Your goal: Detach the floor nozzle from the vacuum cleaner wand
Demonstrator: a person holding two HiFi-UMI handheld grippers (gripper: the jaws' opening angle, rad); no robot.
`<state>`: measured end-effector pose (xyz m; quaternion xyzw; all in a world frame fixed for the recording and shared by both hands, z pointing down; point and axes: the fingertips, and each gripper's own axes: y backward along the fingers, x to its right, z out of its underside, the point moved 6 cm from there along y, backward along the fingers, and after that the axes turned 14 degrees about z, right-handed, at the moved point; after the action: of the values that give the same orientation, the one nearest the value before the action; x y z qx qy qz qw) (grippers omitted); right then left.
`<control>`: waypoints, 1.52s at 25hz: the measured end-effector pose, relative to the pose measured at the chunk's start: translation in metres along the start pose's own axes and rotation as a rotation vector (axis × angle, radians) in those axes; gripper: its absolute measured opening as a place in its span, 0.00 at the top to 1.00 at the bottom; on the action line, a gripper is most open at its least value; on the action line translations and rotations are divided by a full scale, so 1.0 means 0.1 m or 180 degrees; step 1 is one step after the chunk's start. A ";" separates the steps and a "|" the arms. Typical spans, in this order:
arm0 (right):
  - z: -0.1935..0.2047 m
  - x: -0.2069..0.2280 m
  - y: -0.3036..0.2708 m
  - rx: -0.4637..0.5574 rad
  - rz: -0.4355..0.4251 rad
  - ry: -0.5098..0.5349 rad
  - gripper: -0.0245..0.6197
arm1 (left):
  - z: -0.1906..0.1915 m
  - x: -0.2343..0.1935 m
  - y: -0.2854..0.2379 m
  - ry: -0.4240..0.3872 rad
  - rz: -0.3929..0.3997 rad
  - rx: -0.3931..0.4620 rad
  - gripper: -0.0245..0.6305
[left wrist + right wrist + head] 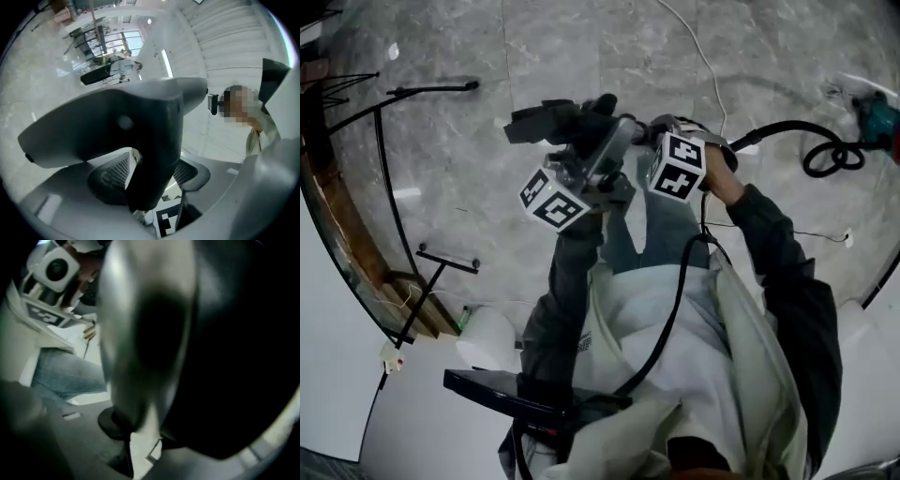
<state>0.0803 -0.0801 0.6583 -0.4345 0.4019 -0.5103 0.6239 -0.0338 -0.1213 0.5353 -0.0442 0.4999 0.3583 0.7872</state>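
In the head view both grippers are raised in front of the person's chest. The black floor nozzle sticks out to the left above the left gripper, beside a silver wand. The left gripper view is filled by the dark nozzle; its neck runs down between the jaws of the left gripper, which are closed on it. In the blurred right gripper view the silver wand passes between the jaws of the right gripper, which grip it beside a large black part. The right gripper is mostly hidden under its marker cube. I cannot tell whether nozzle and wand are joined.
The floor is grey marble. Black metal stands are at the left. A teal tool with a coiled black hose lies at the right. A white cable crosses the floor. A black flat object is at the person's waist.
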 end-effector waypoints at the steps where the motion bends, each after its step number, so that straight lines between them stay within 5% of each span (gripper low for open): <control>1: -0.01 -0.06 0.22 0.0097 -0.0112 0.0067 0.76 | -0.06 0.22 -0.08 -0.0054 0.0156 0.0016 0.54; 6: 0.04 -0.48 1.28 0.0374 -0.0458 0.0248 0.76 | -0.17 1.20 -0.39 -0.0210 0.0703 0.0195 0.48; 8: 0.04 -0.53 1.61 0.0498 -0.0617 0.0213 0.76 | -0.21 1.47 -0.46 -0.0333 0.0767 0.0194 0.70; 11: 0.04 -0.52 1.95 0.0829 -0.0793 0.0136 0.76 | -0.26 1.84 -0.53 -0.0549 0.0796 0.0175 0.72; 13: 0.03 -0.53 2.06 0.1132 -0.0525 -0.0077 0.76 | -0.31 2.06 -0.54 -0.0706 0.0779 0.0181 0.72; 18: -0.25 -0.54 2.18 0.1618 0.1066 -0.0480 0.78 | -0.48 2.44 -0.38 -0.1123 0.0516 0.0355 0.71; 21: -0.47 -0.61 2.20 0.1917 0.1351 -0.0690 0.80 | -0.62 2.54 -0.20 -0.1218 0.0407 0.0360 0.70; 23: -0.63 -0.74 2.23 0.2108 0.1003 -0.0666 0.90 | -0.74 2.61 -0.08 -0.1275 0.0432 0.0252 0.70; 25: -0.80 -0.90 2.29 0.2176 0.0281 -0.0530 0.90 | -0.86 2.67 0.04 -0.1315 0.0630 0.0072 0.72; 28: -0.93 -1.08 2.48 0.2053 -0.0894 -0.0386 0.90 | -1.04 2.76 0.15 -0.1257 0.1261 -0.0139 0.72; 30: -0.96 -1.15 2.62 0.1963 -0.1367 -0.0347 0.90 | -1.10 2.85 0.15 -0.1209 0.1625 -0.0104 0.70; 33: -0.97 -1.19 2.71 0.1854 -0.1548 -0.0396 0.90 | -1.13 2.89 0.13 -0.1114 0.1592 0.0120 0.71; 38: -1.06 -1.31 2.48 0.1567 -0.1035 -0.0695 0.90 | -1.13 2.61 0.36 -0.0925 0.0722 0.0311 0.78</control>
<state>0.0311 0.0605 0.3981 -0.3812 0.1221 -0.6356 0.6601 -0.0772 -0.0076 0.2756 0.1029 0.3996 0.4227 0.8069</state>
